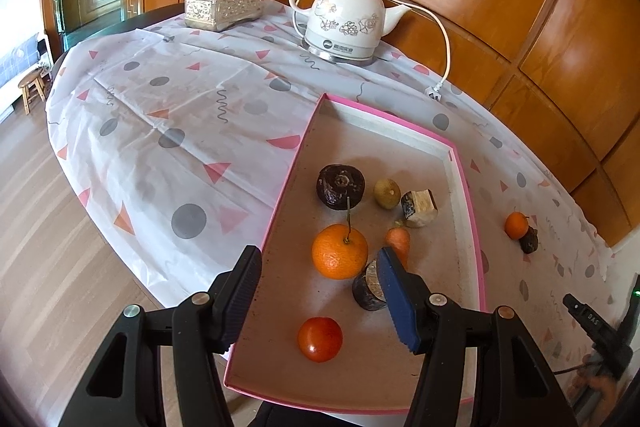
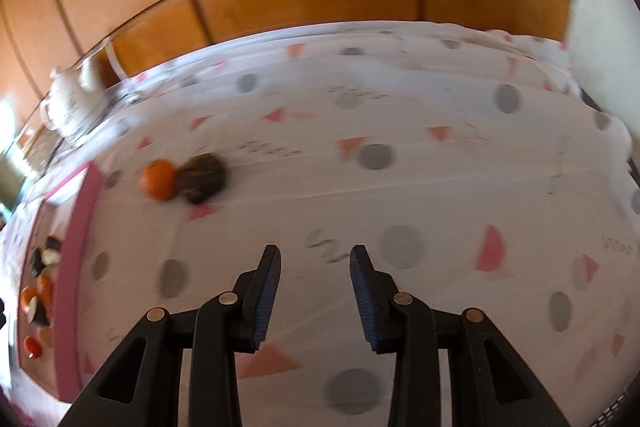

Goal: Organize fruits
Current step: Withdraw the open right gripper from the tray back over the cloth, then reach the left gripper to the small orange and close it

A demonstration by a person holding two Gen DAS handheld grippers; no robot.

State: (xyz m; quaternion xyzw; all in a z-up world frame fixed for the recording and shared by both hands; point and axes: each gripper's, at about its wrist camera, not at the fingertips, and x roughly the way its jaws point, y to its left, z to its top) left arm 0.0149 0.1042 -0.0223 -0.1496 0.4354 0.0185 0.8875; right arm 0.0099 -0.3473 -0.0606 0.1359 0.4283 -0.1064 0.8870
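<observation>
Left tool (image 1: 320, 283) hangs over the pink-rimmed tray (image 1: 466, 187), jaws apart, gripping nothing; the tray rim passes between its fingers. In the tray: large orange (image 1: 339, 251), tomato (image 1: 320, 339), dark round fruit (image 1: 340, 185), small green fruit (image 1: 387, 193), carrot (image 1: 399, 241).

Right tool (image 2: 314, 291), partly open and empty, sits over bare patterned cloth on the bench (image 2: 360, 195). Its blurred view shows a small orange (image 2: 159, 179) touching a dark fruit (image 2: 201, 178) outside the tray. Only the left view shows the kettle (image 1: 347, 21) and tissue box (image 1: 224, 5) clearly.
</observation>
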